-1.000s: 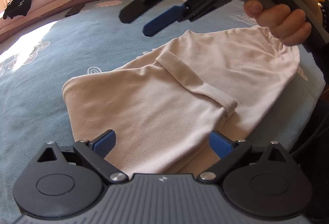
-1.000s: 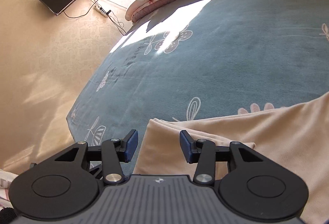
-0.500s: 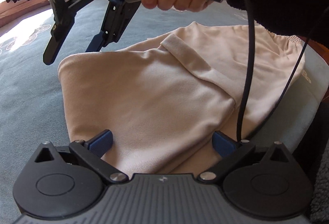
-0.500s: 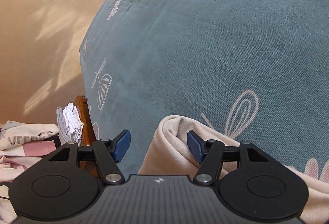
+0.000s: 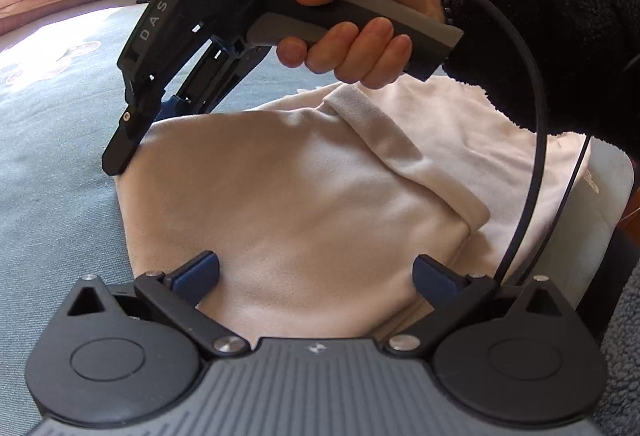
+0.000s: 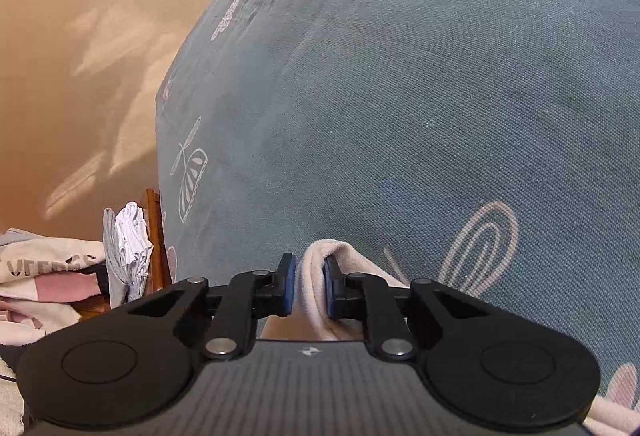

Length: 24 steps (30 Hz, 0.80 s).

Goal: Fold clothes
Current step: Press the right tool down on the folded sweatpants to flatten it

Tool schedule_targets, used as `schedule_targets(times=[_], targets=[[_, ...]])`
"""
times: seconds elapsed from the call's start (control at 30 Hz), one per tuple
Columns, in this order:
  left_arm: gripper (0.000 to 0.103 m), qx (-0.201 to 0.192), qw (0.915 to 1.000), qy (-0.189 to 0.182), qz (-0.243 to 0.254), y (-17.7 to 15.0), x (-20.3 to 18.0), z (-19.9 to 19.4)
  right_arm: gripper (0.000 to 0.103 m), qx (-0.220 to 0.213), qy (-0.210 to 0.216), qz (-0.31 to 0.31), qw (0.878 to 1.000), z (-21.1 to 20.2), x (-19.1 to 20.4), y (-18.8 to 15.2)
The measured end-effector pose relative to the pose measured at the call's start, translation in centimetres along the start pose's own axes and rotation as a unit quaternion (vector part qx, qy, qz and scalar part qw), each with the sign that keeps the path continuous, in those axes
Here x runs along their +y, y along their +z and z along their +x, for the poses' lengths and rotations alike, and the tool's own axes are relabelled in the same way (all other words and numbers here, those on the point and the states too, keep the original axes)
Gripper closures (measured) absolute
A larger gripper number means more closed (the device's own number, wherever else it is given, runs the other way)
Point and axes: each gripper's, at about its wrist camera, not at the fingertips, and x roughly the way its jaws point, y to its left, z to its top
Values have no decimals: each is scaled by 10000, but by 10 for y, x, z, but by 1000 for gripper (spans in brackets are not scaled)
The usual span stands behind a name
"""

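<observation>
So the cream-coloured soft fleece garment [image 5: 304, 204] is lying spread out on the blue-grey bedspread with the white flower doodles [image 6: 400, 96], one cuffed sleeve folded across its middle. The right gripper [image 6: 307, 286] is down at the garment's far corner, and its blue pads are closing in on a bunched-up fold of the fabric, which sits right between them; the right-hand pad is already against the cloth. The right hand [image 5: 360, 36], coming out of a fuzzy black sleeve [image 5: 560, 48], is wrapped around the grey handle. The left gripper [image 5: 316, 272] hangs over the near edge of the garment with its jaws spread wide, nothing pinched. There's a pile of other clothes [image 6: 52, 284] off the side of the bed.
</observation>
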Motion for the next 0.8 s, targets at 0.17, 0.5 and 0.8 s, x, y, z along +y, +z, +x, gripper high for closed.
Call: schedule_targets(times=[0.17, 0.5, 0.8], targets=[[1, -210, 9992, 175, 295, 13, 0, -17, 83, -1111, -1158, -543, 9855, -33, 30, 1], [1, 13, 9999, 118, 60, 8, 17, -1, 85, -352, -1287, -2044, 9697, -13, 68, -38], [1, -35, 9999, 48, -83, 11, 18, -3, 102, -463, -2128, -2518, 9430, 7, 75, -58]])
